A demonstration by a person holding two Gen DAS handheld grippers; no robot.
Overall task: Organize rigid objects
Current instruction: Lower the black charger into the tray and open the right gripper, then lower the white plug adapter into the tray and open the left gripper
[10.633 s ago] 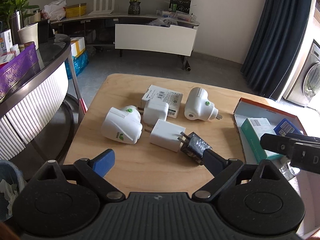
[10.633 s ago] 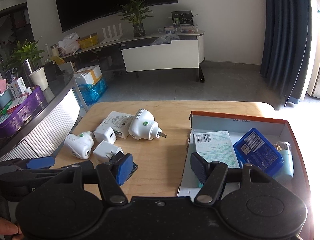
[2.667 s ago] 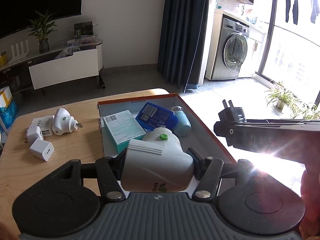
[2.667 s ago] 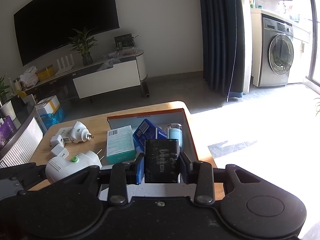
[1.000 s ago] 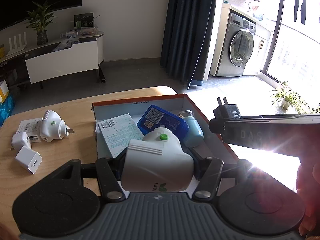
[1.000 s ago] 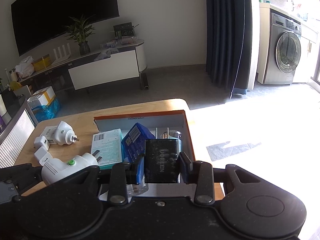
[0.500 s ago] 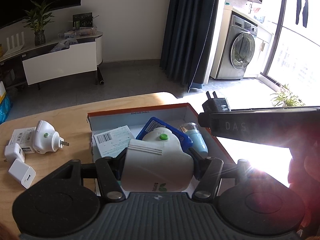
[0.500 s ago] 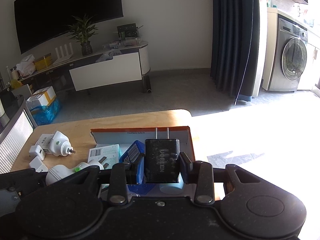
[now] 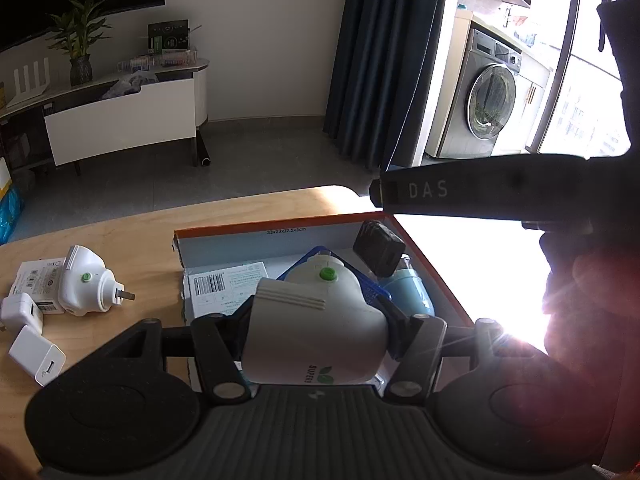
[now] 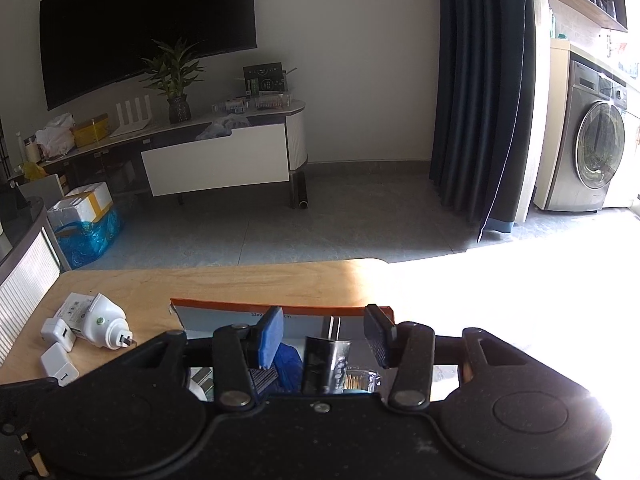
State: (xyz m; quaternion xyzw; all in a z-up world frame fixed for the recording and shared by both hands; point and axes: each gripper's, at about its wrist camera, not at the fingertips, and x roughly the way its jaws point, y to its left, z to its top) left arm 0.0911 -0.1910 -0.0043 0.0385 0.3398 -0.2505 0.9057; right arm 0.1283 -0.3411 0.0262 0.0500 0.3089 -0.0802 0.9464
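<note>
The wooden desk (image 9: pixel 132 240) runs out ahead of both grippers and off to the left. On it, directly under and ahead of the two grippers, sits the orange-rimmed box (image 9: pixel 280 227), open at the top.

The left gripper (image 9: pixel 316 316) is clenched on the large white plug adapter (image 9: pixel 316 332), which fills the gap between its fingers; its green button faces up and it hangs above the box's near half. The right gripper (image 10: pixel 324 334) is released, its jaws spread wide, the blue pad on the left finger and the black pad on the right clear of anything. Just below and between those fingers the black charger (image 10: pixel 324 364) is in the box, prongs pointing away from the gripper; in the left wrist view the black charger (image 9: pixel 379 246) rests tilted near the box's far right corner, against the light blue bottle (image 9: pixel 412 294).

Ahead of the left gripper, inside the box, lie a white carton with a barcode (image 9: pixel 228 284) and, mostly hidden behind the held adapter, a blue pack (image 9: pixel 370 292).

Well to the left of both grippers, outside the box, a second white plug adapter (image 9: pixel 90 282) lies on its side against a flat white labelled box (image 9: pixel 34 286), with two small white cube chargers (image 9: pixel 36 354) just nearer.
</note>
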